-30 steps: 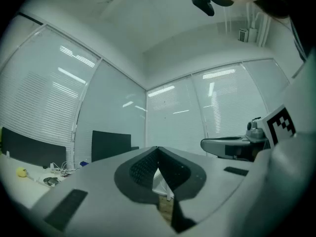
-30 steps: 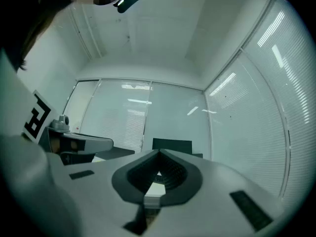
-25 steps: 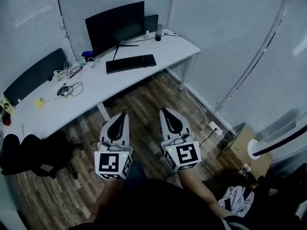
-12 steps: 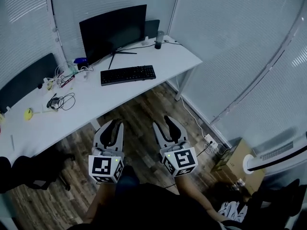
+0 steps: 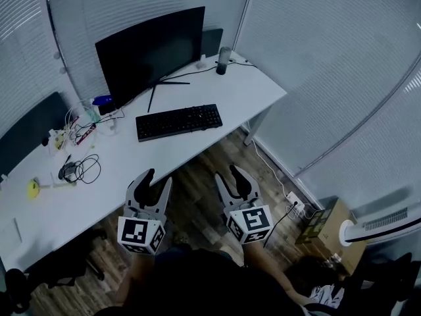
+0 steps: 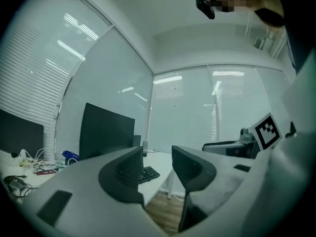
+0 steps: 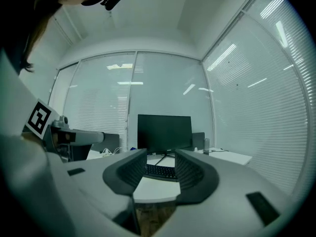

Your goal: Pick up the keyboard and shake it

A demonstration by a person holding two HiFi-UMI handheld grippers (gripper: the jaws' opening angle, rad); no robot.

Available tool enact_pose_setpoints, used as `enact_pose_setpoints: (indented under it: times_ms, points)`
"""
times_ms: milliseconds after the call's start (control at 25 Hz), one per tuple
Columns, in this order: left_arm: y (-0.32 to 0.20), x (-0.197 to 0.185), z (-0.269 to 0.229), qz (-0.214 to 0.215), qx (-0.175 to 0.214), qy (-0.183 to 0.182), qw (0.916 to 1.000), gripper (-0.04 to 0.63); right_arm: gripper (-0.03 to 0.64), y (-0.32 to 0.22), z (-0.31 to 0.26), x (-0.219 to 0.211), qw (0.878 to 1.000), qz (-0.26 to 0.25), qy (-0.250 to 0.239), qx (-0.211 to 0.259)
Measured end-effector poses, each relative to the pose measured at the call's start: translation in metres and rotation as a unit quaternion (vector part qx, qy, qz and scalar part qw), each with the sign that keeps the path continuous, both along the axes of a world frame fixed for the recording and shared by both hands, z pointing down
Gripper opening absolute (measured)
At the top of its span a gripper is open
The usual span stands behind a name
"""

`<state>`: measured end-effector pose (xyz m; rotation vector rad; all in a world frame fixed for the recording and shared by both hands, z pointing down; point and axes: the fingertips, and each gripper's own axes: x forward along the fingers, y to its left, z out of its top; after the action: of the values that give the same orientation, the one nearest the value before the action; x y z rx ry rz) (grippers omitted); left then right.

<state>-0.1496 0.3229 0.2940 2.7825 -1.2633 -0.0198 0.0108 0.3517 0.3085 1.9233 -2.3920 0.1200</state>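
Note:
A black keyboard (image 5: 179,122) lies flat on the white desk (image 5: 253,94), in front of a dark monitor (image 5: 150,51). Both grippers hang side by side over the wooden floor, short of the desk's near edge and well apart from the keyboard. My left gripper (image 5: 158,176) is open; its jaws have just been opening, with nothing between them. The right gripper (image 5: 228,172) is open too, having just opened, and holds nothing. In the left gripper view the keyboard (image 6: 148,174) shows far off between the jaws (image 6: 157,157). The right gripper view frames the keyboard (image 7: 160,171) between its jaws (image 7: 161,159).
A dark cylinder (image 5: 223,60) stands at the desk's far right corner. Tangled cables (image 5: 80,168) and a small yellow object (image 5: 33,188) lie on the desk's left part. A cardboard box (image 5: 322,221) sits on the floor at right. Blinds cover the glass walls.
Both grippers went from shut to open, the right one first. The desk and keyboard have come nearer and sit lower in the head view.

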Motion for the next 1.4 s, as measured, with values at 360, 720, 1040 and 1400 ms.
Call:
enact_pose_setpoints:
  times_ms: [360,720,1040,1400]
  points:
    - [-0.062,0.002,0.027,0.011,-0.035,0.006,0.9993,0.181,0.17,-0.059,0.033,0.018,0.999,0.017,-0.006,-0.04]
    - [-0.145,-0.011,0.048,-0.049,-0.052,0.009,0.9974,0.181,0.17,-0.164,0.046,0.038,0.999,-0.007,-0.013,-0.035]
    - [-0.258,0.001,0.084,-0.097,-0.105,0.008,0.9897,0.181,0.17,-0.284,0.085,0.073,0.996,-0.049,0.012,-0.076]
    - [-0.346,-0.002,0.158,-0.15,-0.196,-0.014,0.969,0.199,0.17,-0.389,0.15,0.113,0.985,-0.09,0.031,-0.144]
